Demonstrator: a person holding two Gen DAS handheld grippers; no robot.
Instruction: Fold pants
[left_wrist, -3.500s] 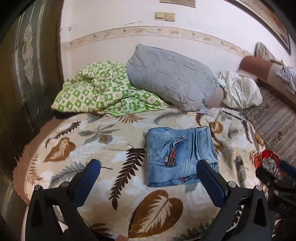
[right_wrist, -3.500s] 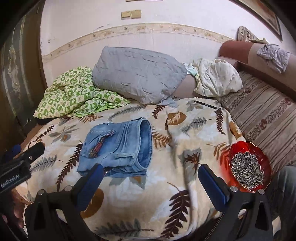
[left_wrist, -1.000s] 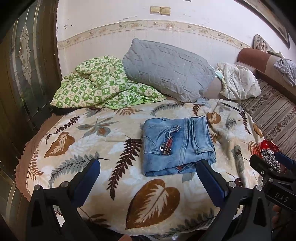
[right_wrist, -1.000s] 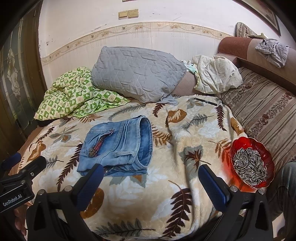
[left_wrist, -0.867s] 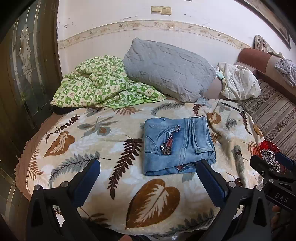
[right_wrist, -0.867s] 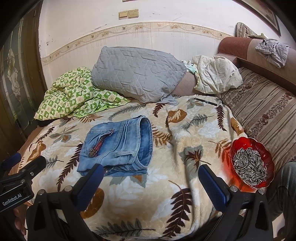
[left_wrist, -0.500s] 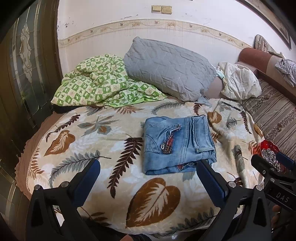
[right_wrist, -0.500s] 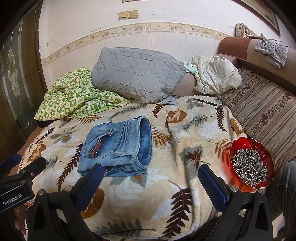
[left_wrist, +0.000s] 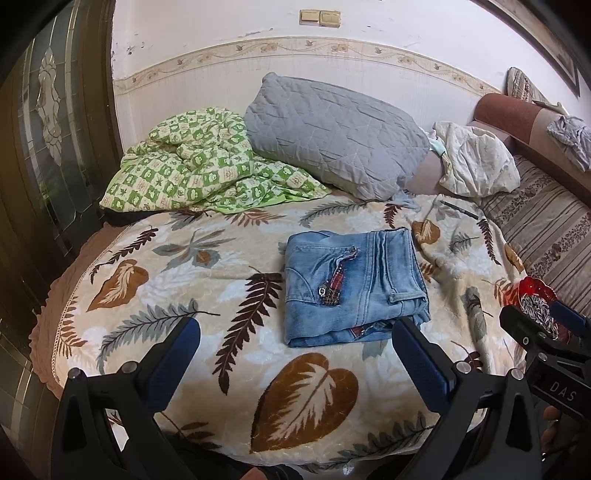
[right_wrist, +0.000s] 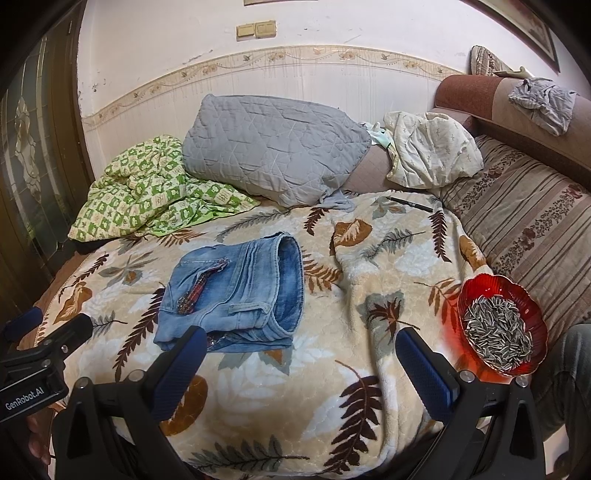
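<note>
Both tools were spread wide and empty, held above the near edge of the blanket. Ahead of the left tool (left_wrist: 295, 349), and nearer its right finger, lay the jeans (left_wrist: 351, 284), folded into a compact block with the waistband on the side toward the right tool. From the right tool (right_wrist: 299, 354) the jeans (right_wrist: 236, 291) sat ahead and to the left, just past its left finger, the open waistband facing that tool's camera. Neither tool touched the denim.

Beneath the jeans spread a leaf-print blanket (left_wrist: 207, 273). Farther ahead, against the wall, a grey pillow (left_wrist: 332, 133) leaned partly on a green checked cover (left_wrist: 199, 166) to its left. A dark pen (right_wrist: 410, 204) lay on the blanket beyond the jeans, off to the right. Right of the right tool, a red bowl (right_wrist: 476, 291) of sunflower seeds rested at the blanket's edge, beside a striped sofa cushion (right_wrist: 532, 229). A cream cloth (right_wrist: 432, 155) sat bunched to the right of the pillow.

In each view the other tool showed at the frame's edge, its state not clear from there.
</note>
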